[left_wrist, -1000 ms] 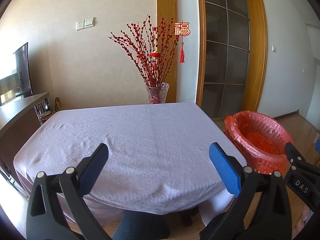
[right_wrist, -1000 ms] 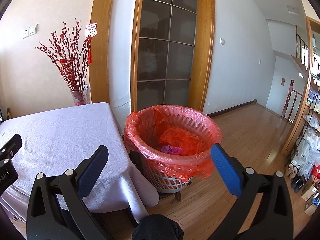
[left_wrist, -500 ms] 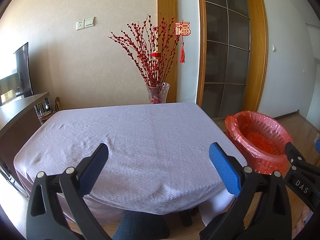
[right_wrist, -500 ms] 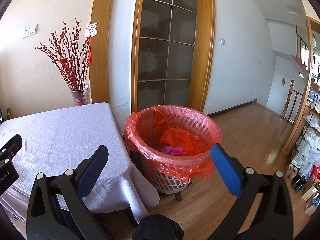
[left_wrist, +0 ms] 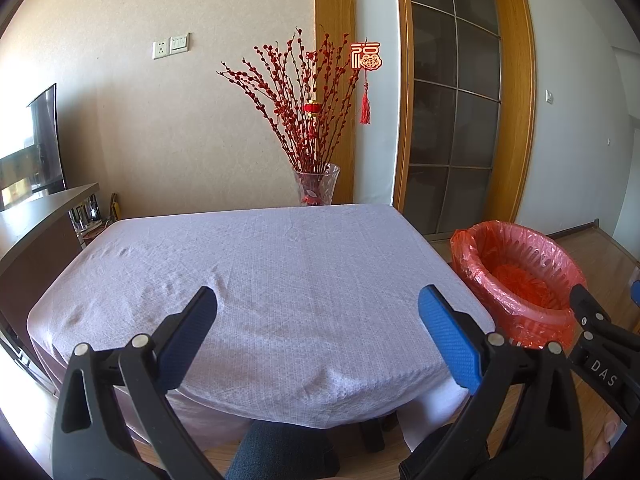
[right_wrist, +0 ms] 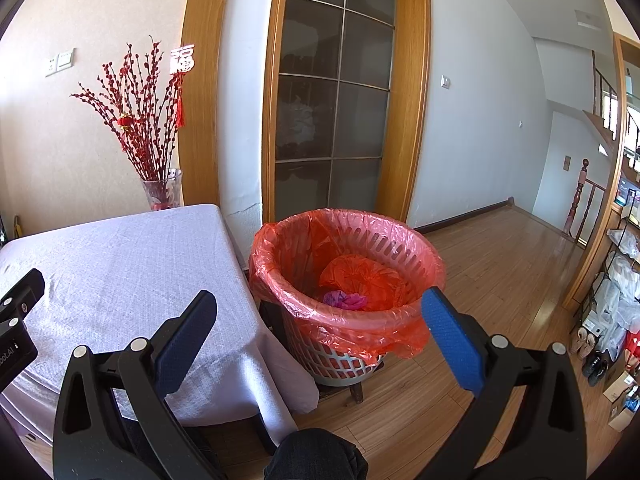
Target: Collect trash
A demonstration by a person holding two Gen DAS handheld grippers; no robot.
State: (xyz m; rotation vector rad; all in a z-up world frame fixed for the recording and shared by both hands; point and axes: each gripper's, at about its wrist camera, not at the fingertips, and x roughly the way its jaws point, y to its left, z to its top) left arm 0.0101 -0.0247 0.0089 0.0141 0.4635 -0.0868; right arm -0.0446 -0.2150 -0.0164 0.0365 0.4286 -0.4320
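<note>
A slotted basket lined with a red plastic bag (right_wrist: 348, 280) stands on a low stool right of the table; the red-lined basket (left_wrist: 516, 268) also shows at the right of the left wrist view. Inside lie a crumpled red bag (right_wrist: 360, 276) and a small pink scrap (right_wrist: 344, 300). My right gripper (right_wrist: 320, 328) is open and empty, held in front of the basket, near the table corner. My left gripper (left_wrist: 318, 328) is open and empty above the near part of the table with the pale lilac cloth (left_wrist: 260, 264). I see no loose trash on the cloth.
A glass vase of red berry branches (left_wrist: 312, 136) stands at the table's far edge against the wall. A dark sideboard (left_wrist: 36, 232) with a screen is to the left. Wooden floor (right_wrist: 500, 264) stretches right toward shelves with shoes (right_wrist: 592, 348). A person's knee (right_wrist: 316, 460) shows at the bottom.
</note>
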